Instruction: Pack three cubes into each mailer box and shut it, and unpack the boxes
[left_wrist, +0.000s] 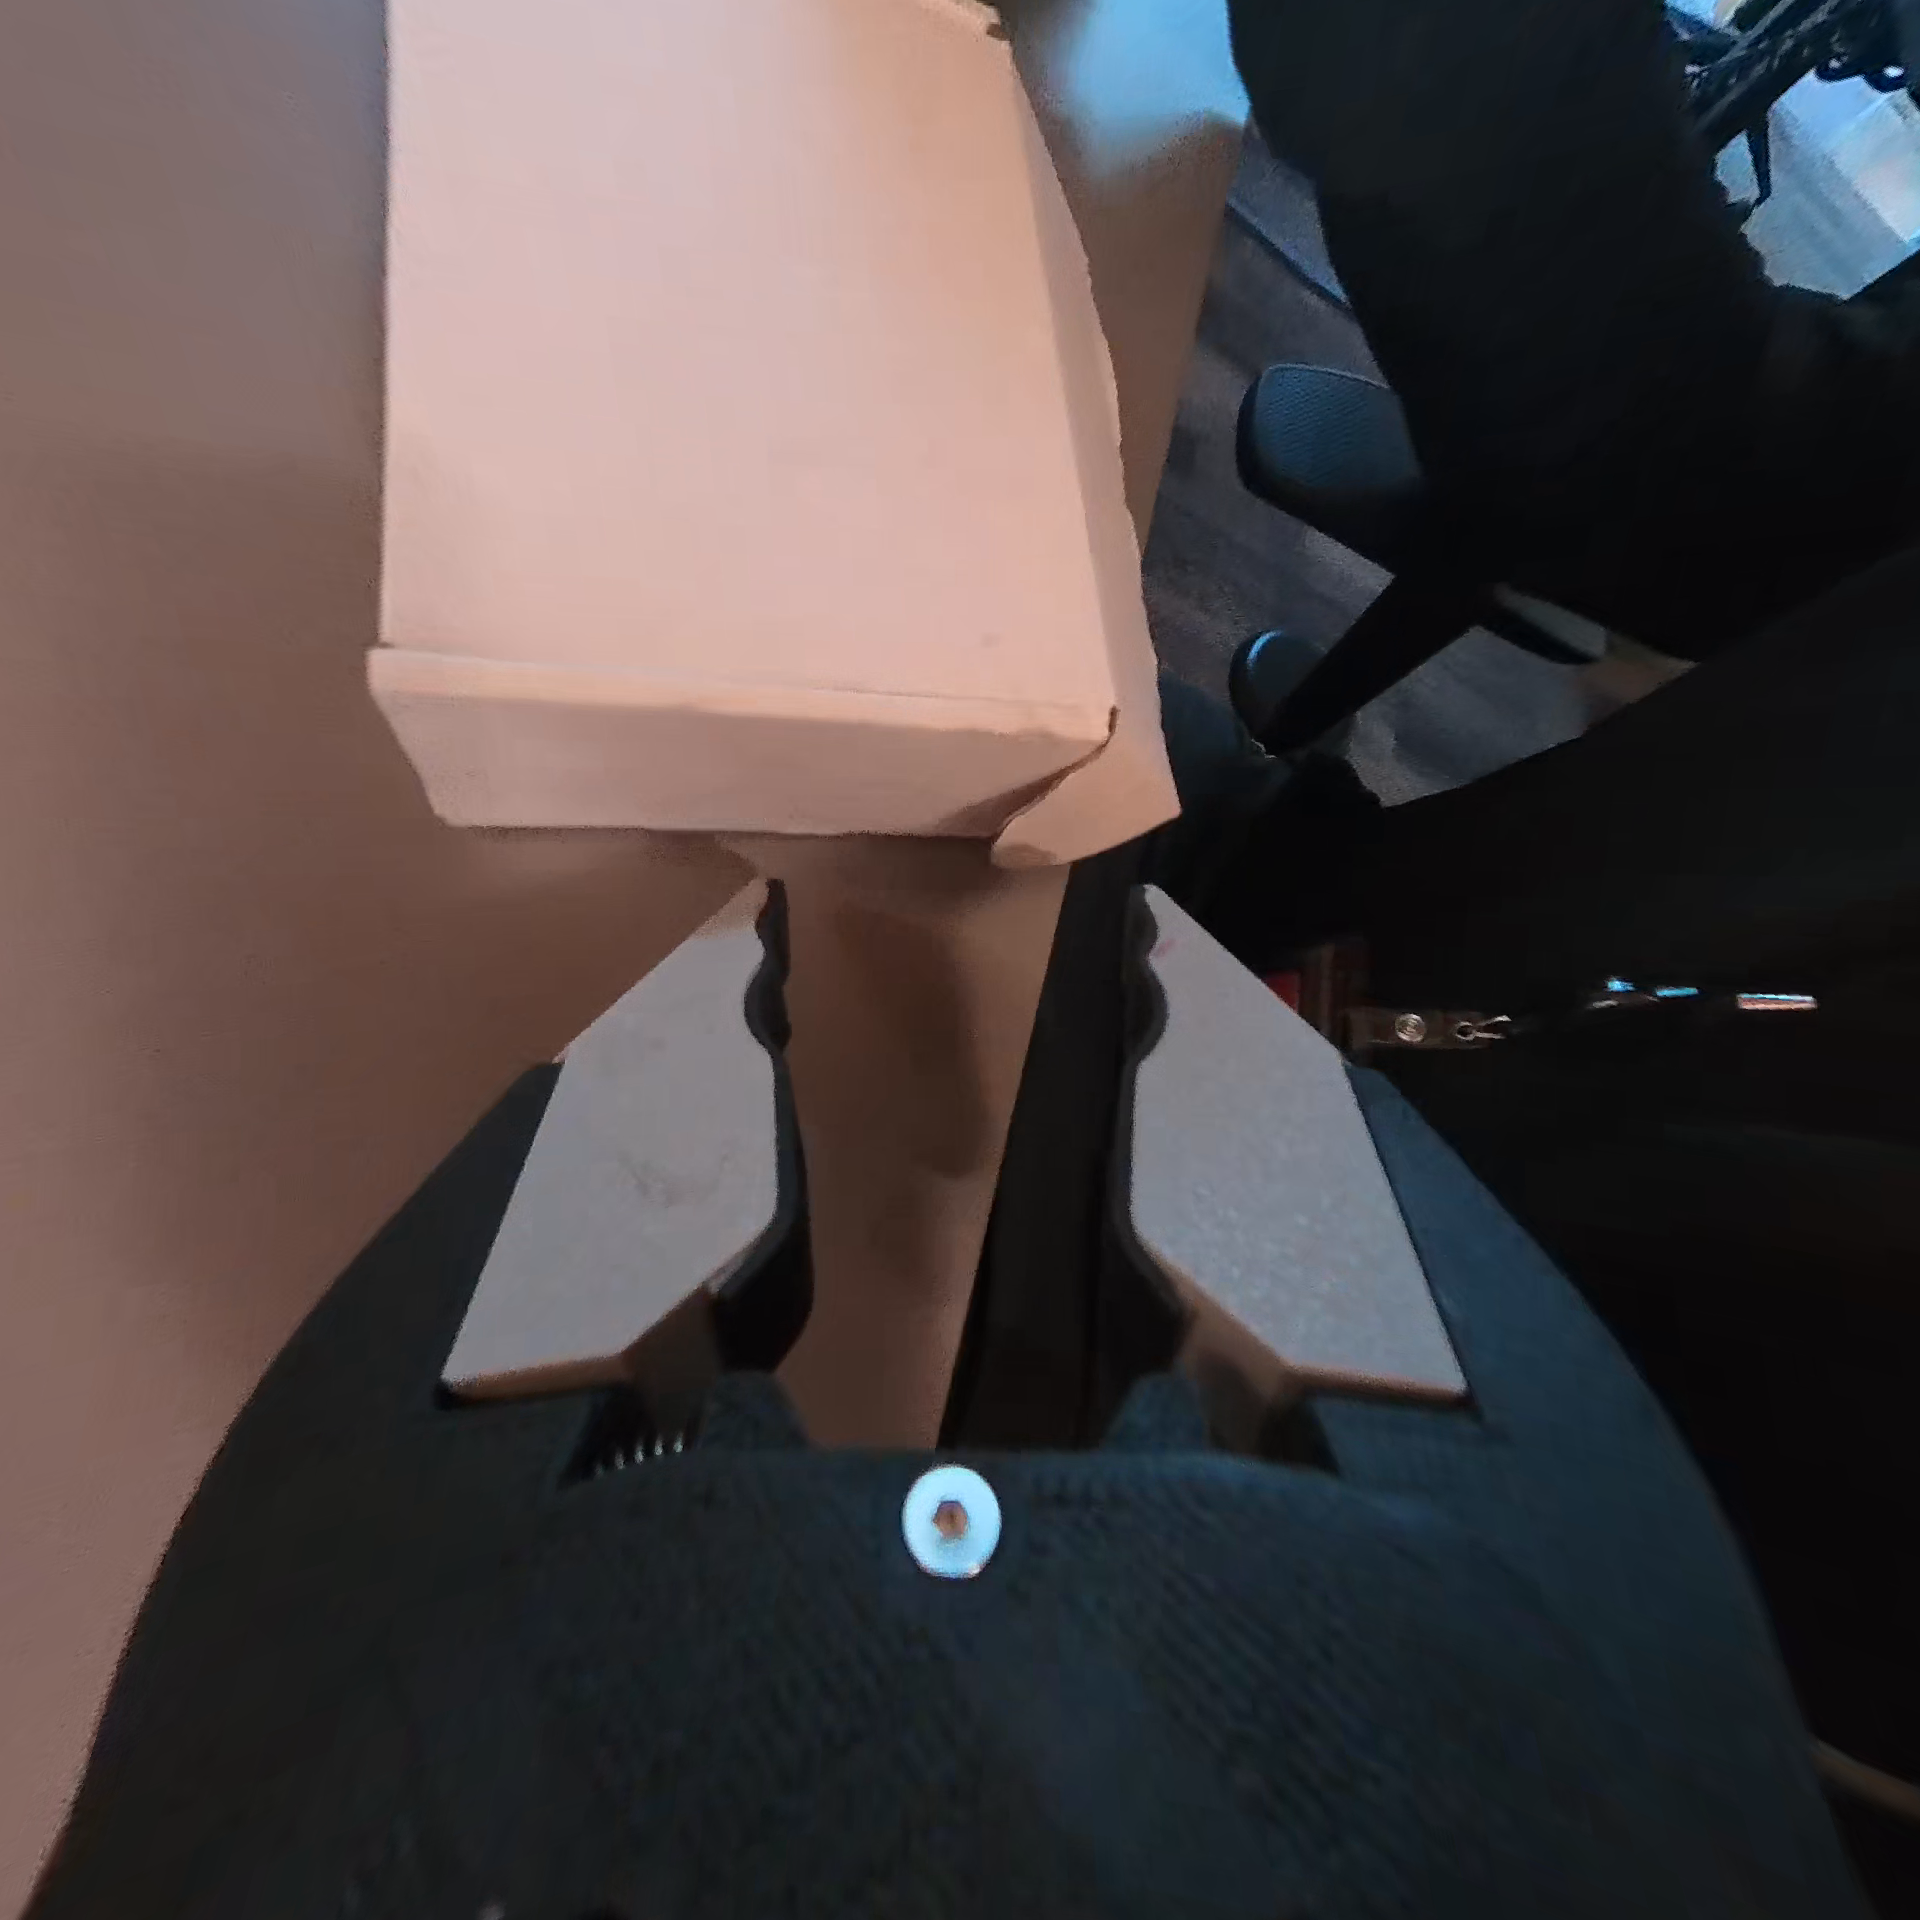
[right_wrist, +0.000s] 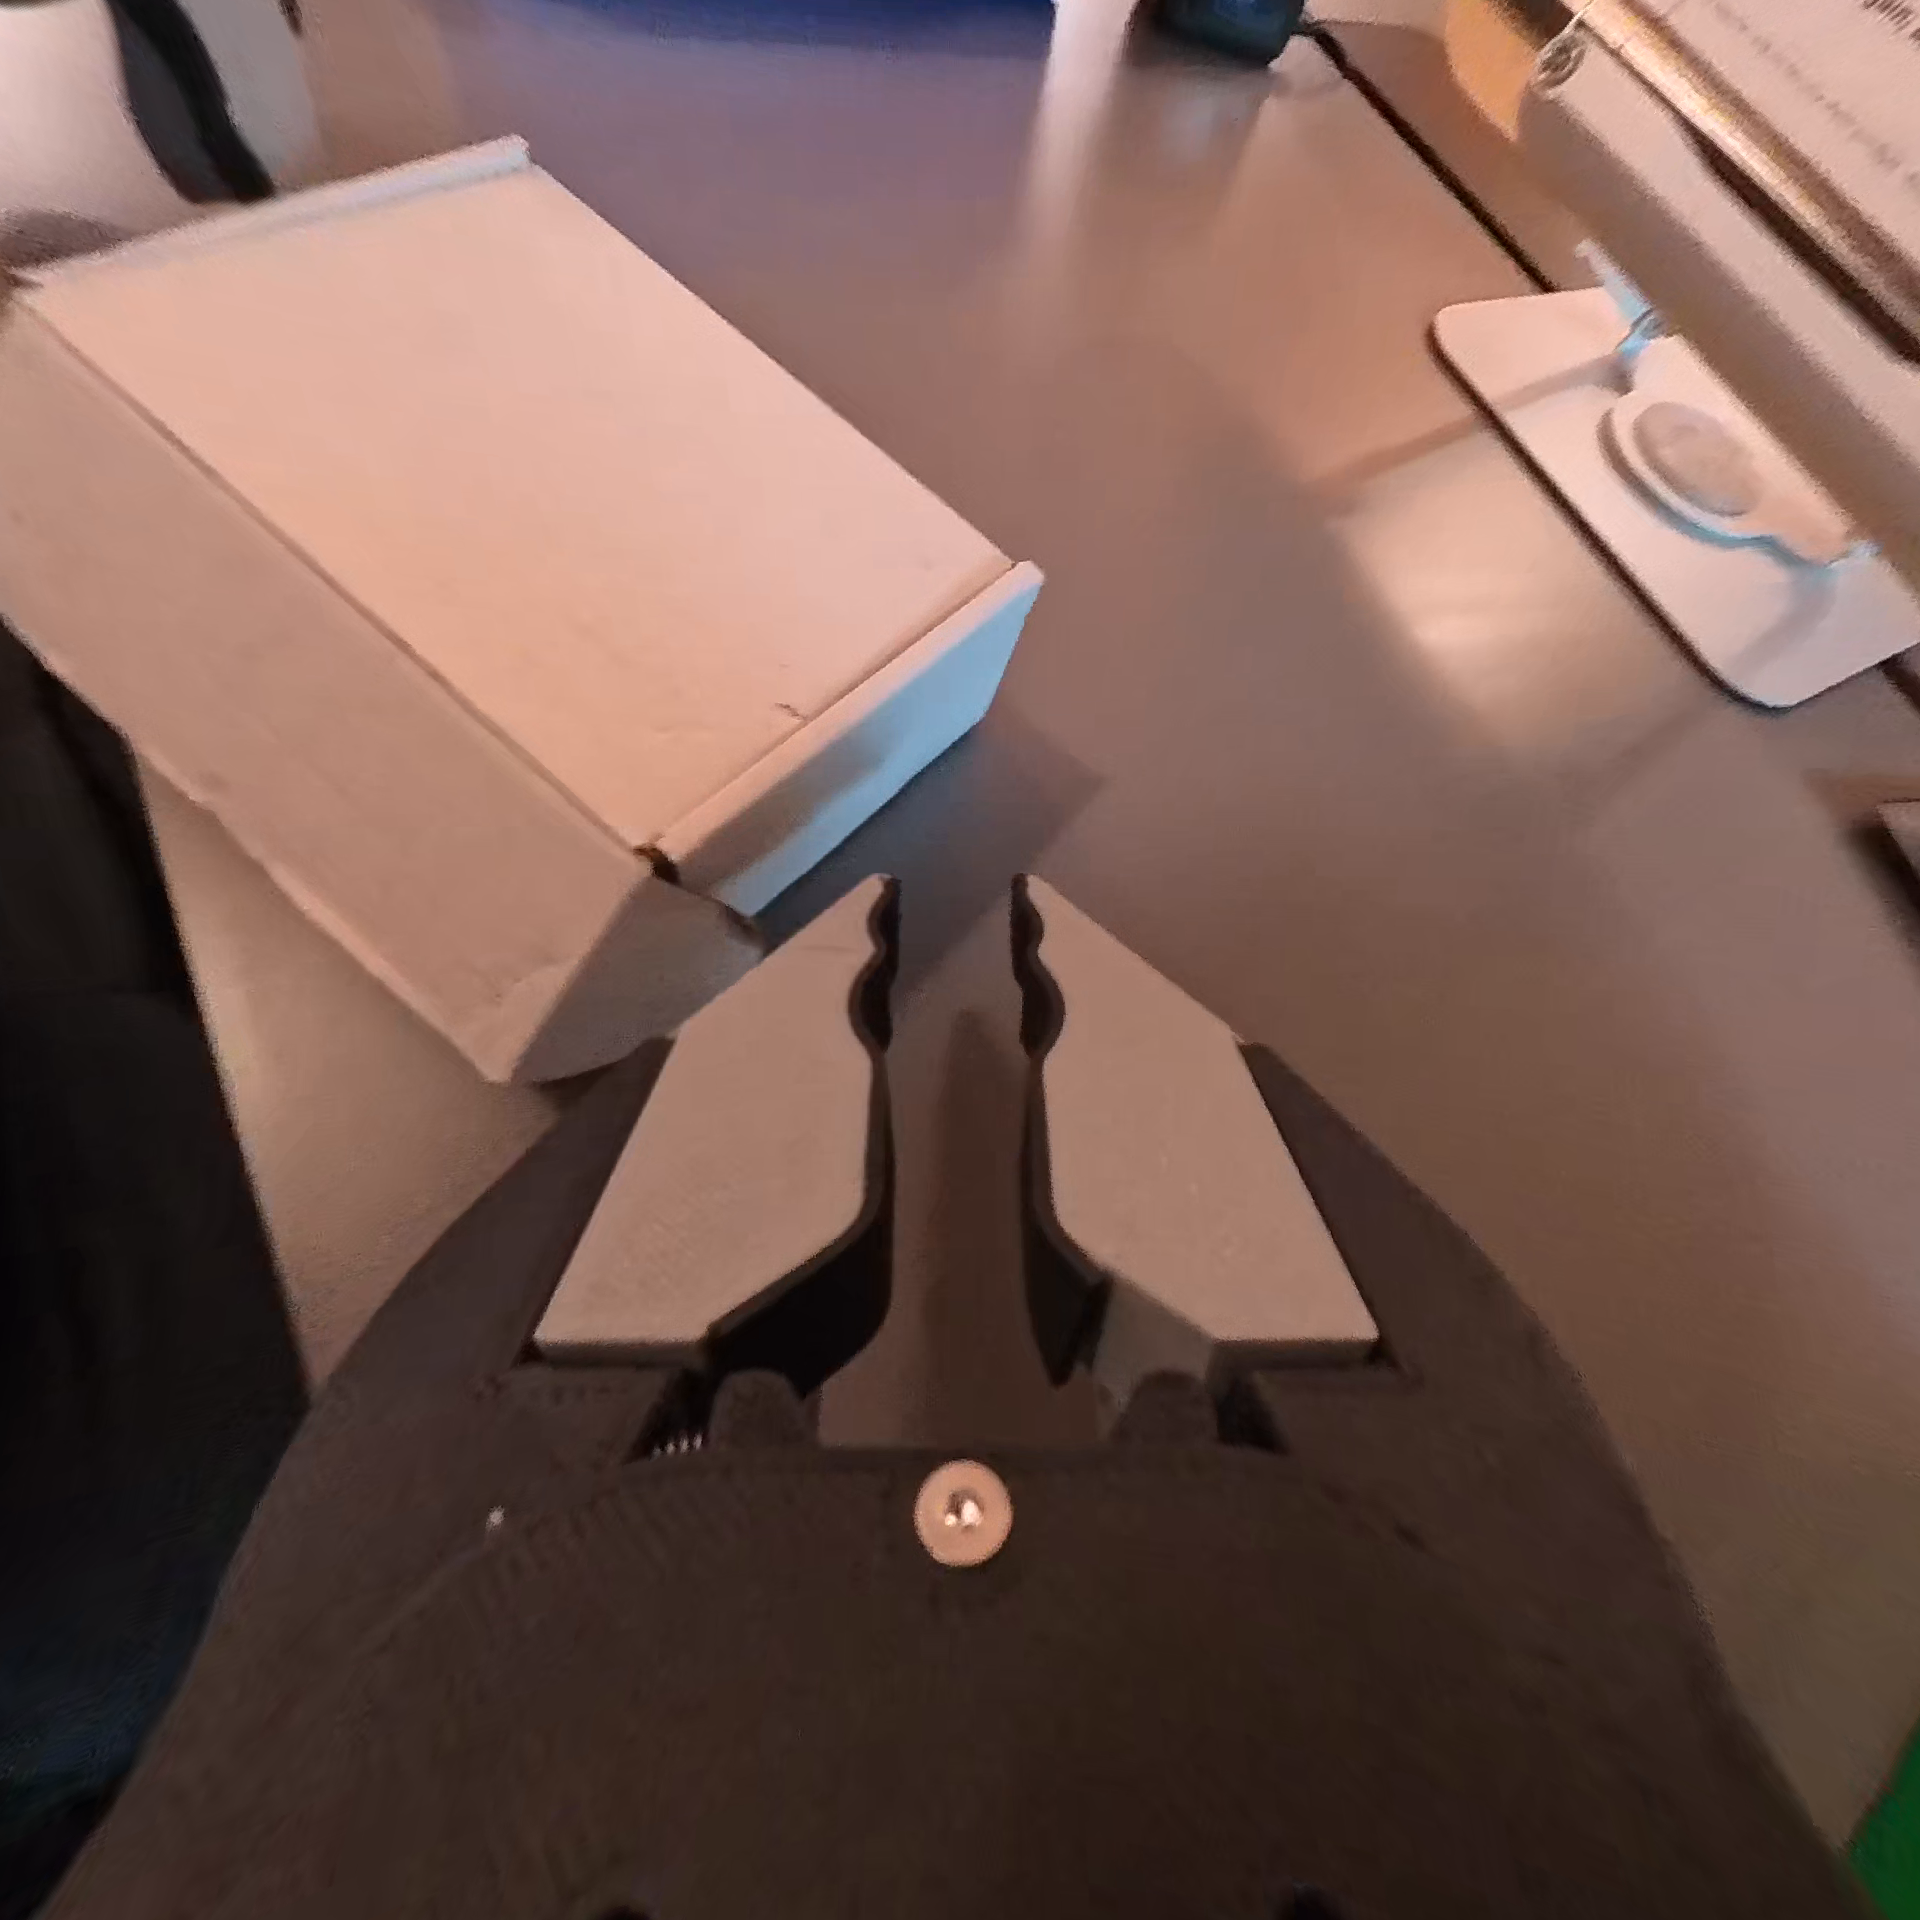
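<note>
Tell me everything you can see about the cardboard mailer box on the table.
The mailer box is plain pale cardboard, flat and rectangular, with its lid shut and the side flaps tucked in. One near corner shows a small tear at the fold. It lies flat on the table, close to the table's edge. Neither gripper touches it: the left gripper and the right gripper are both open and empty, just short of its near corners.

Mailer box: plain pale cardboard, warm pinkish-tan cast; bluish tint on end face in right wrist view. Table: flat beige-brown. Left gripper, right gripper: black textured bodies, grey finger plates. White stand. Black chair.
</note>
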